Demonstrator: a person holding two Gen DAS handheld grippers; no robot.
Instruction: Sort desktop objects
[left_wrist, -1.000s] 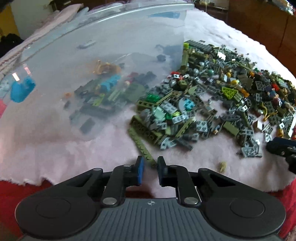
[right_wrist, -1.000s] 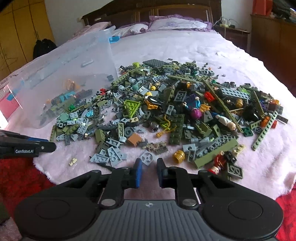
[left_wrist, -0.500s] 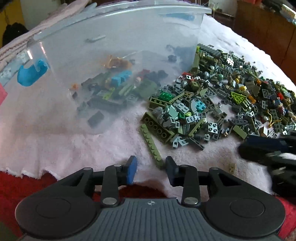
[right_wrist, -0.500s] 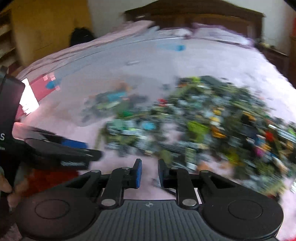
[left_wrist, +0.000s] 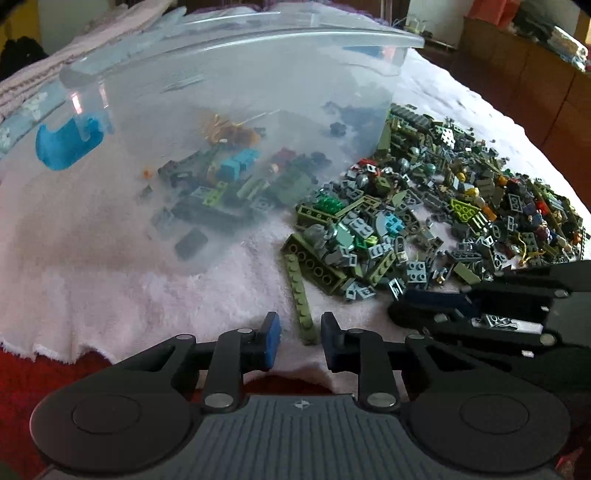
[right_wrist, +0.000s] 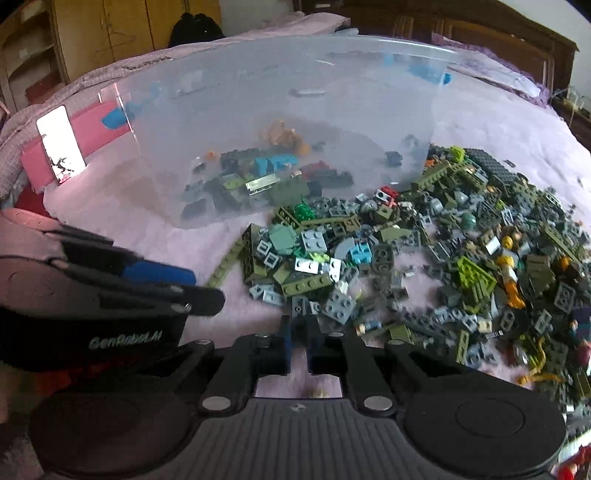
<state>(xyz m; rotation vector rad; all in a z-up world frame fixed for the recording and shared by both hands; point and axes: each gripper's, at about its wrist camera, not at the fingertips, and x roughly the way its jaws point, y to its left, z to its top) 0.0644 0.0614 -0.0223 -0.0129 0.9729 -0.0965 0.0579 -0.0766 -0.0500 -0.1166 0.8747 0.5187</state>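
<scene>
Left gripper (left_wrist: 298, 334) is hovering low over the near edge of the white fleece (left_wrist: 110, 295), jaws part open and closing. The near end of a long olive brick strip (left_wrist: 301, 302) is lying between the blue pads (left_wrist: 272, 343), but the pads are not pressing on it; there is a gap on both sides.

Right gripper (right_wrist: 300, 332) is sitting at the near edge of the brick pile (right_wrist: 424, 258), jaws closed down to a narrow slit. A small dark grey piece (right_wrist: 300, 320) is showing right at the tips; it may be pinched there, but the view is too tight and dark to say for sure.

The pile is spreading over the fleece to the right of a clear plastic bin (left_wrist: 221, 129) with blue handle clips. The bin is standing on the fleece, touching the pile's far left edge, and is already holding a small batch of bricks (right_wrist: 266, 177): blue, olive, tan, dark grey.

In the left view the right gripper is lying just beside the left one, tips pointing left. A red sheet (left_wrist: 44, 376) is showing under the fleece edge.
</scene>
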